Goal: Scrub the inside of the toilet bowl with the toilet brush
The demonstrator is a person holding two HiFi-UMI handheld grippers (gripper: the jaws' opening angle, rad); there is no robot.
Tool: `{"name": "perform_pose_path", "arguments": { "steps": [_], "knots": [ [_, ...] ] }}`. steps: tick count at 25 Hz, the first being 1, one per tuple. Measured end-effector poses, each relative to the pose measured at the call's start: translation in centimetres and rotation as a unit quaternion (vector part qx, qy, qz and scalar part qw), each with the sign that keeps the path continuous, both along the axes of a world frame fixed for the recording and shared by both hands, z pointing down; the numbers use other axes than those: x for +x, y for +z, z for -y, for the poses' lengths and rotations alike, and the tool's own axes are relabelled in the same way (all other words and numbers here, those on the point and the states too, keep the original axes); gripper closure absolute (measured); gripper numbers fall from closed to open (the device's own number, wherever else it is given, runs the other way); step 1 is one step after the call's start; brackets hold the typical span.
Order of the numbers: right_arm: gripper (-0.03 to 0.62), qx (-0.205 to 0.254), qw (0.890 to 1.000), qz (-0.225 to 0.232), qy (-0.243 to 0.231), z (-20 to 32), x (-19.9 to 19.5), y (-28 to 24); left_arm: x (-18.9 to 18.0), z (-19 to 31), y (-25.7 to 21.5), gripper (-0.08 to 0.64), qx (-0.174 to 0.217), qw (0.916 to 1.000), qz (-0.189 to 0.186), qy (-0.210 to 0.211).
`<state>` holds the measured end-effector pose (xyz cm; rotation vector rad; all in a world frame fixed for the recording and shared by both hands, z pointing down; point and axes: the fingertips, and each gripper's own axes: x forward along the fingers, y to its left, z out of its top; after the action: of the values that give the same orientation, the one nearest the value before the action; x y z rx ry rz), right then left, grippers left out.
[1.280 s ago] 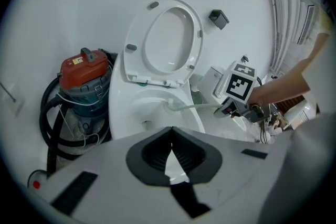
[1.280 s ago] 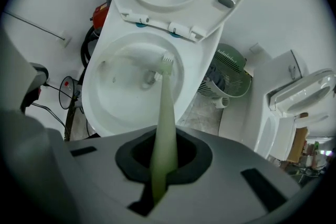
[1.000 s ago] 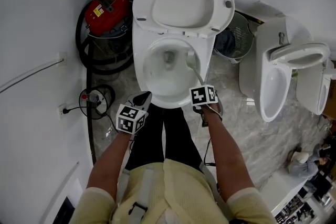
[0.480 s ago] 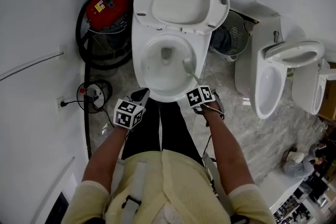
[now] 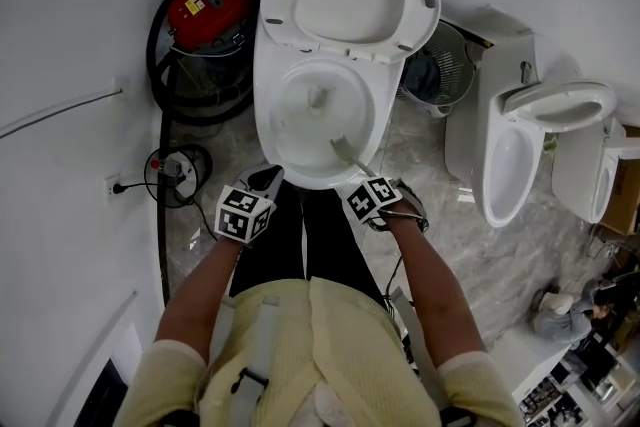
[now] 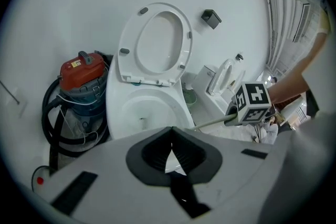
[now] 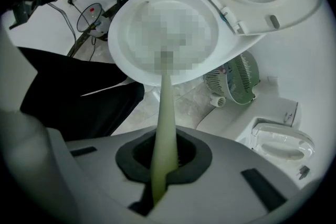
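Red vacuum (image 5: 205, 0) on the floor, left of the toilet bowl (image 5: 264, 105). Left tongs (image 6: 170, 139) closed together, nothing in them, near the bowl's front rim, left side. Toilet brush (image 5: 343, 149): head inside the bowl, at the near-right wall. Right tongs (image 7: 160, 176) clamped on its pale handle. Fan (image 5: 445, 65) on the floor to the right.

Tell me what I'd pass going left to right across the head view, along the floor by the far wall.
From the left: red vacuum cleaner → toilet with its lid up → green fan → second white toilet.
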<state>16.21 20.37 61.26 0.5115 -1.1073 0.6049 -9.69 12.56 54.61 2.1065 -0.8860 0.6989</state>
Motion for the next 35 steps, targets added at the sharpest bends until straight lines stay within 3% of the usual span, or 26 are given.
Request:
{"name": "perform_pose_path", "arguments": {
  "steps": [10,20,35],
  "knots": [
    [0.577,-0.041,0.996,0.075,-0.032,-1.8,-4.3,0.1,-1.0,-0.4,0.1,0.549,-0.004,0.9996,0.004,-0.028],
    [0.577,-0.039,0.988,0.139,-0.048,-1.1,-10.1,0.6,-2.8,-0.7,0.1,0.549,-0.008,0.9977,0.006,-0.066],
    [0.577,-0.015,0.976,0.201,0.078,6.1,-16.6,1.3,-5.1,-0.2,0.1,0.549,-0.007,0.9932,0.016,-0.115]
  ]
}}
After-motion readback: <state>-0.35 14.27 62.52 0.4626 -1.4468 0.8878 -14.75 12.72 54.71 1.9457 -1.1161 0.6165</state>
